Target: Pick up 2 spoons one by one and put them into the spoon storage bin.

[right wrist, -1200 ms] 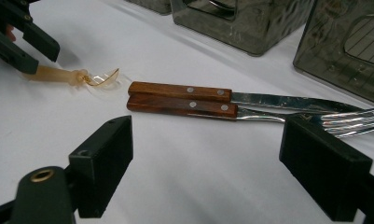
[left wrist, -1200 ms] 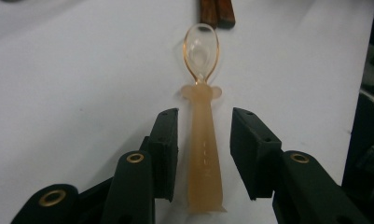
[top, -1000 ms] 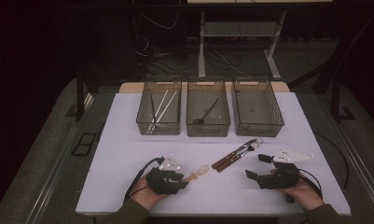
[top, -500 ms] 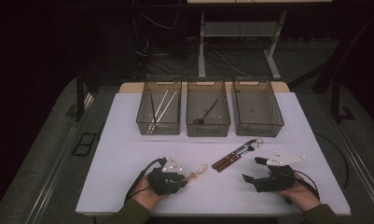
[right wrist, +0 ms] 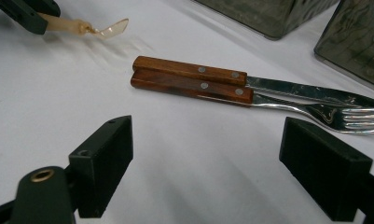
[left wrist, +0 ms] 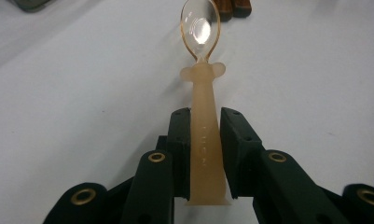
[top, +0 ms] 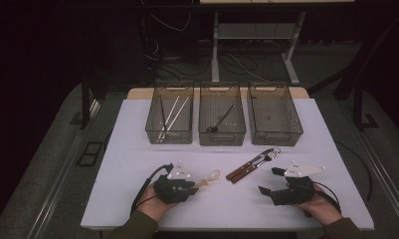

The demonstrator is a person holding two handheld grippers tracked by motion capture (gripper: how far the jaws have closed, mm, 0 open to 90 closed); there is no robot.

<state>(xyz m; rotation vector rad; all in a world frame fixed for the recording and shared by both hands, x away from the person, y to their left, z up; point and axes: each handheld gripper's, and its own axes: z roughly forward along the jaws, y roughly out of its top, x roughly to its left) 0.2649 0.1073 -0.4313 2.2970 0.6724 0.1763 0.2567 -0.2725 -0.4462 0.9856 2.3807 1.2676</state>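
A translucent amber plastic spoon (left wrist: 204, 135) lies with its flat handle between the jaws of my left gripper (left wrist: 204, 126), whose pads press on it from both sides; those jaws have just been closing on the handle. The spoon's bowl (top: 213, 175) points right over the white table. My left gripper (top: 189, 186) sits at the front left. My right gripper (top: 270, 180) rests at the front right, open with nothing between its jaws. Just beyond my right gripper (right wrist: 205, 158) lie a wooden-handled knife (right wrist: 194, 71) and fork (right wrist: 198, 87) side by side.
Three wire baskets stand in a row at the back: the left basket (top: 170, 135) holds chopsticks, the middle basket (top: 222, 135) a dark spoon, the right basket (top: 275, 134) looks bare inside. The table's front edge (top: 227, 226) runs close below both hands.
My left gripper's jaws have closed onto the spoon handle. My right hand has stayed where it was.
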